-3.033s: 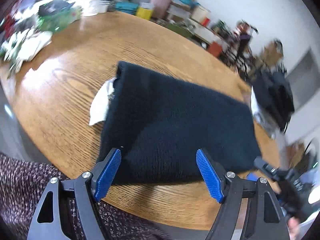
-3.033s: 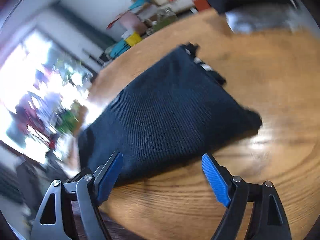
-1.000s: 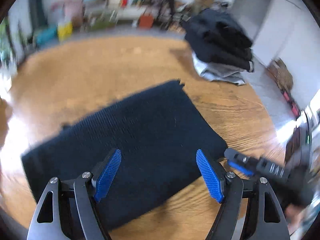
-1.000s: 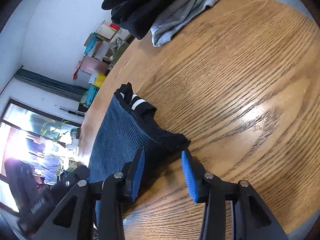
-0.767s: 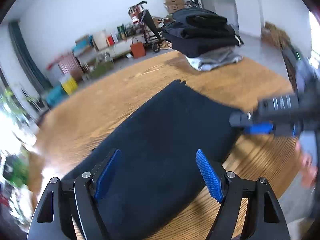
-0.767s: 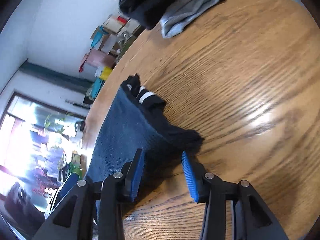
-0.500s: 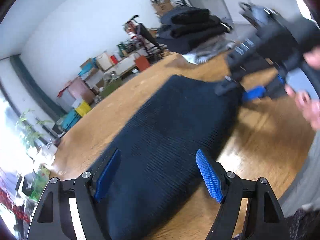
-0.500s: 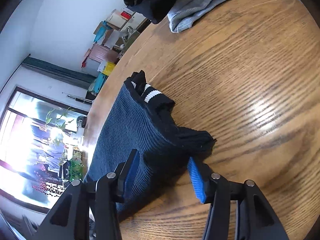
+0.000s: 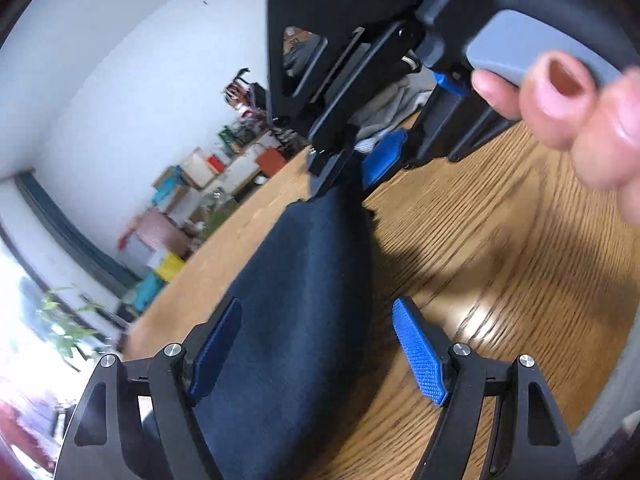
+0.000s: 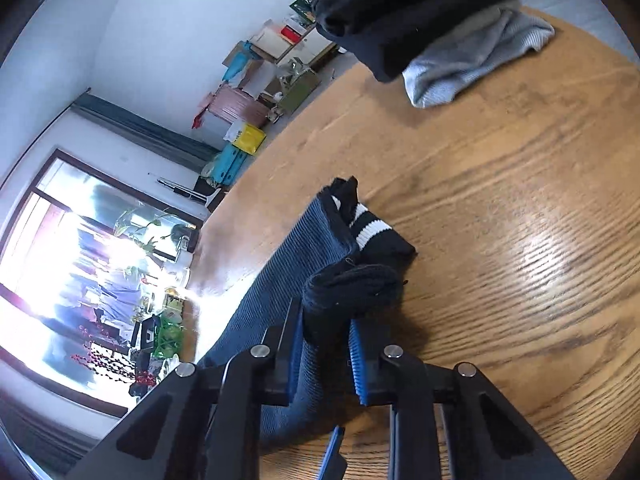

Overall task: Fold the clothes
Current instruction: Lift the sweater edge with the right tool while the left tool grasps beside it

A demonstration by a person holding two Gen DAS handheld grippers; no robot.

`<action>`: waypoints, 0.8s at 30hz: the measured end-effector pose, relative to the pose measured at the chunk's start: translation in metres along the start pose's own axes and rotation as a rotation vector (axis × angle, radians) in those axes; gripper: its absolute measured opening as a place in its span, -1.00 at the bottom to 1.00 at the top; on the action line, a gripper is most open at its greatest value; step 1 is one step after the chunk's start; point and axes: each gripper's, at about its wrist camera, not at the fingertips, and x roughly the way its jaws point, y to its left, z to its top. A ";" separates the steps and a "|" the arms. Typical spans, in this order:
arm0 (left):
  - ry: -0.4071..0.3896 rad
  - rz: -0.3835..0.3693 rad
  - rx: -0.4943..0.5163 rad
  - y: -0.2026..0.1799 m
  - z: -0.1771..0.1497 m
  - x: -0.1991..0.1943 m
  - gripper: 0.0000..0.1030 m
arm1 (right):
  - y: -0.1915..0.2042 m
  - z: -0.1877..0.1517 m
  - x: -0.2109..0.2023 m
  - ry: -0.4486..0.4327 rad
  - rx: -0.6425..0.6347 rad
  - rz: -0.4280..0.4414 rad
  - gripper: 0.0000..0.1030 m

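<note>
Right wrist view shows our right gripper clamped on the dark navy ribbed knit garment lying on the round oak table, our left gripper gaping over it, so we should lift evenly.

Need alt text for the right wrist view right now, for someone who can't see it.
The right gripper is shut on a bunched corner of the dark navy sweater lying on the round wooden table. A stack of folded dark and grey clothes sits at the table's far edge.
</note>
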 end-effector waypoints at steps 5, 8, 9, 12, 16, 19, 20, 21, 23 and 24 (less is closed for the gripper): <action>0.002 -0.075 0.058 -0.003 0.002 0.019 0.52 | -0.001 0.003 0.000 0.019 -0.010 0.000 -0.60; 0.033 -0.072 0.076 -0.003 0.000 0.035 0.52 | 0.000 0.002 -0.001 0.022 -0.014 0.011 -0.61; 0.042 -0.068 0.064 -0.001 0.001 0.039 0.52 | -0.001 0.002 -0.002 0.021 -0.012 0.018 -0.61; 0.068 -0.056 0.028 0.004 0.005 0.051 0.52 | 0.001 0.003 -0.004 0.015 -0.017 0.025 -0.61; 0.104 -0.042 0.009 0.011 0.010 0.067 0.13 | 0.001 0.002 -0.006 0.016 -0.022 0.028 -0.61; 0.132 -0.030 -0.021 0.015 0.012 0.073 -0.32 | 0.000 -0.001 -0.007 0.014 -0.022 0.028 -0.61; 0.139 -0.041 -0.043 0.017 0.012 0.074 -0.49 | -0.001 -0.002 -0.007 0.015 -0.023 0.025 -0.61; 0.146 -0.051 -0.065 0.020 0.013 0.075 -0.60 | -0.003 -0.003 -0.007 0.014 -0.020 0.020 -0.61; 0.161 -0.073 -0.108 0.024 0.014 0.076 -0.66 | -0.009 -0.005 -0.007 0.014 -0.007 0.012 -0.61; 0.168 -0.083 -0.130 0.027 0.015 0.076 -0.67 | -0.013 -0.007 -0.008 0.014 0.001 0.004 -0.61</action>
